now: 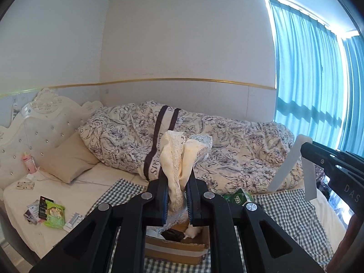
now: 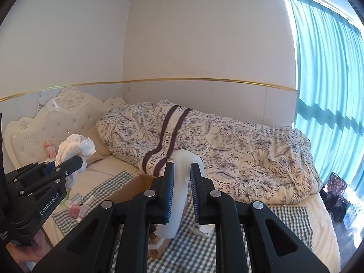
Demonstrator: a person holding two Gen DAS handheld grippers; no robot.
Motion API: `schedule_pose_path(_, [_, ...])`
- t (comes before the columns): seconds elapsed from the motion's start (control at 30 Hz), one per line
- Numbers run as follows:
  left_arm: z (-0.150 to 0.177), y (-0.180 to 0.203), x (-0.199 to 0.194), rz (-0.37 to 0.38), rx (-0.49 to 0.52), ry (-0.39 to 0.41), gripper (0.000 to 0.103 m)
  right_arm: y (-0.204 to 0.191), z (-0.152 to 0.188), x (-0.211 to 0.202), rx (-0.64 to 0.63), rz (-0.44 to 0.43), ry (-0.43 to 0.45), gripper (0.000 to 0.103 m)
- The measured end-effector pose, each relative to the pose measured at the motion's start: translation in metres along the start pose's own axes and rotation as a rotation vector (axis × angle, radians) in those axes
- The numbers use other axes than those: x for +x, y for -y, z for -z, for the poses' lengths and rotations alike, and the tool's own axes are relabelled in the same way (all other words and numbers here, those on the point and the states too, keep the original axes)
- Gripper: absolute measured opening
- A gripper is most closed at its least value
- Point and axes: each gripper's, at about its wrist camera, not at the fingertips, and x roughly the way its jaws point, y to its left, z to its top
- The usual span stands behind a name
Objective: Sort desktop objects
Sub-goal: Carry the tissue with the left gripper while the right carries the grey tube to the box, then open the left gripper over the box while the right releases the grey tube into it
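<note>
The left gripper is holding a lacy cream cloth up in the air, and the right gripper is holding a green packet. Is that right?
Not quite. The left gripper does hold the lacy cream cloth up, but the right gripper holds a bent white plastic strip, not a green packet, as the right wrist view shows.

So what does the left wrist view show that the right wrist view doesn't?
Left wrist only: the left tongs shut on lace cloth, with snack packets on the sheet. Right wrist only: the right tongs shut on a white strip, plus bags on the floor by the curtain. Both: the cardboard box, checked cloth, floral duvet and headboard.
</note>
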Motion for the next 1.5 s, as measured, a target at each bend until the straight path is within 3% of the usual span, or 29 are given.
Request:
schedule_pose_path(0.5, [0.01,-0.047,0.062,-0.026,-0.031,-0.077,0.012,-0.042,0.002,0.058,-0.064,-0.064,-0.039,0.014])
schedule_pose_path(1.2, [0.063,-0.085,0.181,-0.028,-0.075,-0.294,0.012,-0.068,0.031,0.193,-0.099,-0.152,-0.189,0.014])
schedule_pose_path(1.5, [0.095,-0.077,0.23,0.029,-0.037,-0.421,0.012,-0.074,0.056,0.246,-0.09,-0.196,-0.285,0.015])
